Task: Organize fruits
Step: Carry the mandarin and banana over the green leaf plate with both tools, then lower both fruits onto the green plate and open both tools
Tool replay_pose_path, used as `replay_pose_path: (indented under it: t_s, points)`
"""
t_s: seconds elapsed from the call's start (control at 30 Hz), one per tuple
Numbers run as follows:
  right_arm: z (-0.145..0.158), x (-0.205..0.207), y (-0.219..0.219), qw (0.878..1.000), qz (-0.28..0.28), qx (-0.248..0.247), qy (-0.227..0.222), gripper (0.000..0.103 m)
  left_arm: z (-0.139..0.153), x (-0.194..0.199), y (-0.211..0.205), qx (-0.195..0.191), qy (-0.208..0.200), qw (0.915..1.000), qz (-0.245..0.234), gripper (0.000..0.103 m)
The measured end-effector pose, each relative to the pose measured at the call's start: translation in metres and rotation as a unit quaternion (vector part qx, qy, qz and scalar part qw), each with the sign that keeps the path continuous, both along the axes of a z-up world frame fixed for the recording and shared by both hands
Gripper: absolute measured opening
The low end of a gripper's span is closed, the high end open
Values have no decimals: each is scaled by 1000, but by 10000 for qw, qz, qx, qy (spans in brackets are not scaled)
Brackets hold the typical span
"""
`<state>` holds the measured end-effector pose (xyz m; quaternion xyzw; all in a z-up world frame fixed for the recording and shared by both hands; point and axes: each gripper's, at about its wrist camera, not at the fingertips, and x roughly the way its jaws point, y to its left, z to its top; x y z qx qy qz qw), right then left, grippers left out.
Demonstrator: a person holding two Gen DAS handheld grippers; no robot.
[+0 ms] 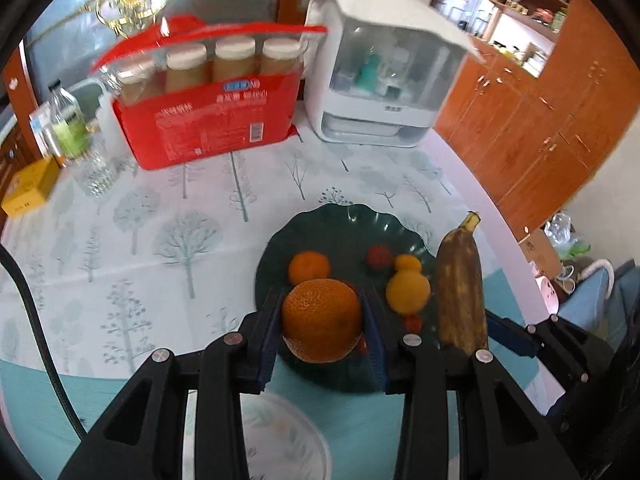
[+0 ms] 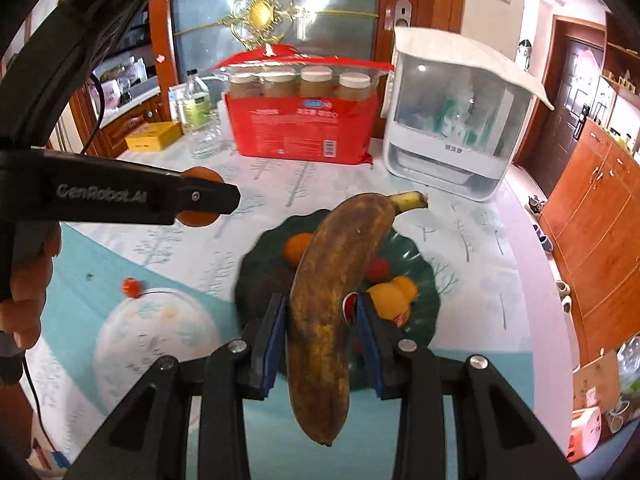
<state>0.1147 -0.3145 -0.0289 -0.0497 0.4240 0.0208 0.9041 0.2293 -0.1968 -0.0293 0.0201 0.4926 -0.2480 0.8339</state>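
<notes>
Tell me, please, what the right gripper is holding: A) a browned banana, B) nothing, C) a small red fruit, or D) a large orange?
A: in the right wrist view the right gripper is clamped on the browned banana, above the dark green plate.

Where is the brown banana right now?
The banana is clamped between the right gripper fingers, lifted above the dark green plate. In the left wrist view it stands just right of the big orange held by the left gripper.

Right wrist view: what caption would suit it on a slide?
Right gripper holds a browned banana above a dark green plate of small fruits, beside the left gripper carrying an orange.
</notes>
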Motion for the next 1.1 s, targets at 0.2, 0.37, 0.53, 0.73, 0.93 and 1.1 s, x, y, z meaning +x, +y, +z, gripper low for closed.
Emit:
replay_pose_path:
  t_s: [0.2,0.37,0.53,0.73,0.93,1.1]
  points:
    - [-39,33,-18,9992,200,59,329,35,-43,27,-30,267,319,9989,228,36]
    - [-63,50,-23,9975,317,189,595,36,-70,41,-46,404,542,9972,313,37]
    - [-72,55,-23,9965,468,190,659,37,-84,46,-55,531,650,9960,321,37]
    - [-58,50,-19,9971,682,72,333,44,-80,43,-55,555,526,9966,314,55]
    - [-54,50,-19,9973,636,163,314,45,-72,37,-48,583,403,9970,310,60]
    - [-47,47,-19,9980,538,241,237,45,-62,33,-38,525,330,9974,368,62]
